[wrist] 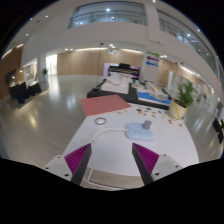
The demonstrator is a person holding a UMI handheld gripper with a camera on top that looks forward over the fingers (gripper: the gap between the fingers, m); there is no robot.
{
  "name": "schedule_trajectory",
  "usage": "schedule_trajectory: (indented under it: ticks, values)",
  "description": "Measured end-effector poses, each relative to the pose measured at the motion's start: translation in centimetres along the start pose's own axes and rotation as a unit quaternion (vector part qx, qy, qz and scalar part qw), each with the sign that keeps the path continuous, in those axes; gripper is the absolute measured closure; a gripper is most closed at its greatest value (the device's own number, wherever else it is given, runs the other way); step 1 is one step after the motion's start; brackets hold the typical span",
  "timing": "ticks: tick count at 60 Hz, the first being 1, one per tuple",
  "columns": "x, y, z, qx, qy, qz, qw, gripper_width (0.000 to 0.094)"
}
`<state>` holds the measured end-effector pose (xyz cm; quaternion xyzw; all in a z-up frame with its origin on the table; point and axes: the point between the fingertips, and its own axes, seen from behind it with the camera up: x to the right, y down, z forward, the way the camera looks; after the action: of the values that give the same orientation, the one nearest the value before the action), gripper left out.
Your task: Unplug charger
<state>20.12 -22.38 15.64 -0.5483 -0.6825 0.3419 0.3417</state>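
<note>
White table [120,140] extends ahead of jaws. Red sheet [105,105] lies flat on far part of table, well beyond jaws. Small ring-shaped object [100,121], possibly tape roll, sits just nearer than red sheet. Scattered small items [140,129] lie beyond right jaw, too small to identify. Potted green plant [184,97] stands at table's far right. More desks with clutter [125,78] farther back. Glossy floor [45,110] spreads left of table.

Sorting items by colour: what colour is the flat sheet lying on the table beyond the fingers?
Reddish-pink: the flat sheet shows in the gripper view.
</note>
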Motion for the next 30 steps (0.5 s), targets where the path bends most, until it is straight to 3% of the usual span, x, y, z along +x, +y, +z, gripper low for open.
schedule_trajectory:
  ticks: [15,30]
  values:
    - [10.7,1.8,3.1,-0.003,0.088,0.047,0.995,0.0083]
    - [16.1,0.5,8.6,0.030,0.106,0.054,0.992,0.0082]
